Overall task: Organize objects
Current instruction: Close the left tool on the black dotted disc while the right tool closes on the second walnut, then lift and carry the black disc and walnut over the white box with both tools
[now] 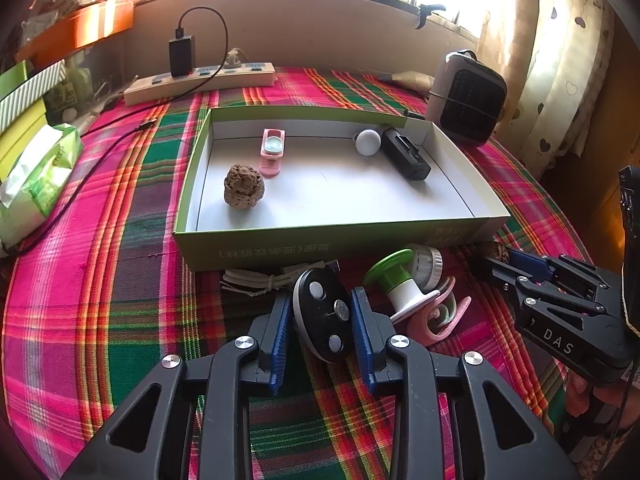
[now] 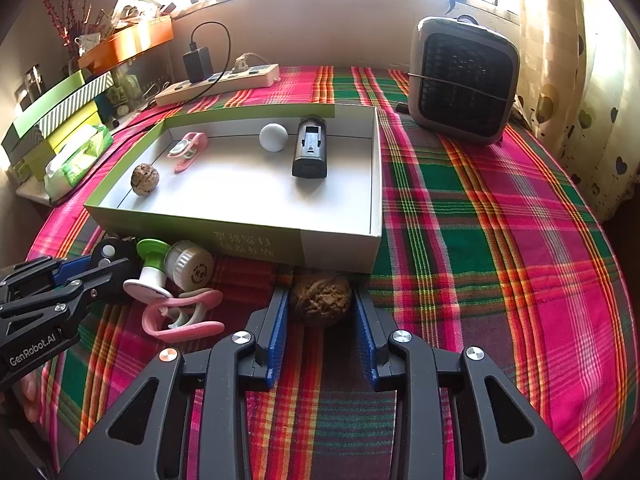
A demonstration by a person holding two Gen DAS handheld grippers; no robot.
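A shallow green box (image 1: 320, 240) with a white inside holds a walnut (image 1: 243, 187), a pink clip (image 1: 272, 150), a white ball (image 1: 368, 142) and a black block (image 1: 406, 154). In front of the box, my left gripper (image 1: 322, 296) is shut on a black oval gadget (image 1: 324, 316) with white dots. Beside it lie a green-and-white spool (image 1: 394, 276), a white-capped jar (image 1: 426, 262), a pink curved clip (image 1: 436, 316) and a coiled white cable (image 1: 256, 280). My right gripper (image 2: 321, 292) is shut on a second walnut (image 2: 320, 304) resting on the cloth by the box's front wall (image 2: 240, 240).
A plaid cloth (image 2: 500, 240) covers the table, with bare cloth right of the box. At the back stand a power strip (image 1: 200, 78) with a black charger and a grey heater (image 2: 464, 80). A tissue pack (image 1: 36, 184) and stacked boxes sit at the left edge.
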